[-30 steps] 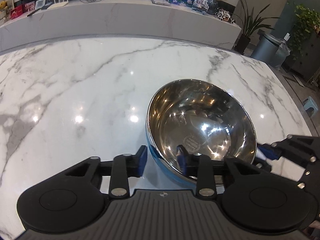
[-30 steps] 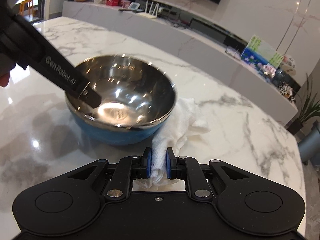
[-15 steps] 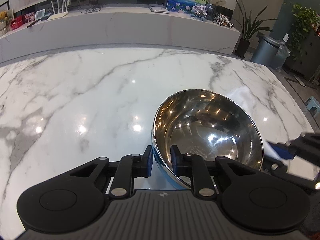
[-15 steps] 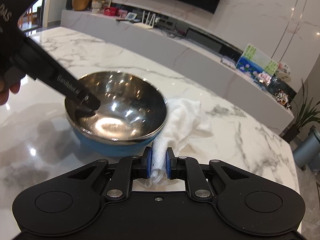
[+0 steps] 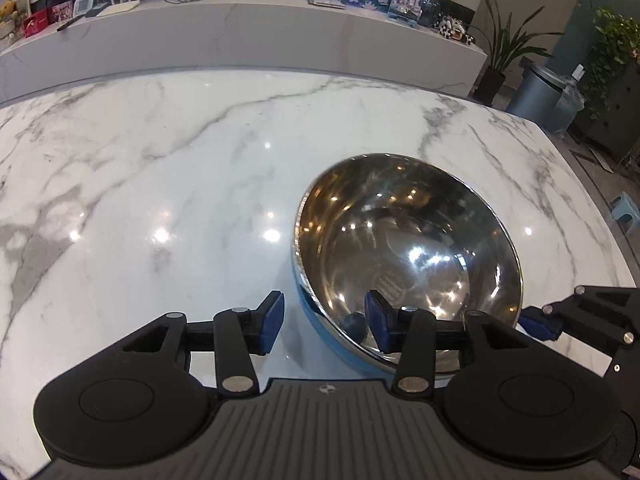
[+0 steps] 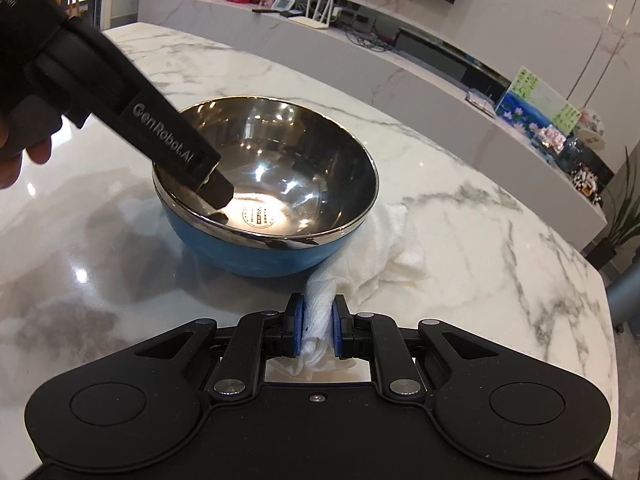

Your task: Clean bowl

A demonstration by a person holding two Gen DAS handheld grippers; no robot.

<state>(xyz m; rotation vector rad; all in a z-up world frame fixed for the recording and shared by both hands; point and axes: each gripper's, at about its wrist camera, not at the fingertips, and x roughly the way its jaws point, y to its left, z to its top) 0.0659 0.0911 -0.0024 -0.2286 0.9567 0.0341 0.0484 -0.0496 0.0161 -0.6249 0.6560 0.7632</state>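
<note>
Fingers of the left gripper (image 5: 325, 322) are spread wide, one on each side of the bowl's near wall. One blue pad (image 5: 378, 321) is inside the bowl (image 5: 408, 258) and the other blue pad (image 5: 271, 317) is outside it, over the marble table (image 5: 160, 184). I cannot tell if a pad touches the rim. In the right wrist view this gripper (image 6: 208, 190) comes down at a slant from the top left, and its tip dips into the bowl (image 6: 280, 184). A bit of the person's hand (image 6: 18, 152) shows behind it at the left edge.

The right gripper (image 6: 316, 322) is low over the table, near its front edge, pointing at the bowl. Its fingers are close together and pinch a bunched part of the white cloth (image 6: 372, 256).

The bowl is shiny metal inside and blue outside. It stands upright toward the right side of the table. Only a round stamp (image 6: 258, 215) and bright light spots show in it.

The cloth lies on the table (image 6: 480, 248) beside the bowl and touches its wall. Only the right wrist view shows the cloth. The left wrist view shows the right gripper (image 5: 540, 322) at the right edge, just beside the bowl.
</note>
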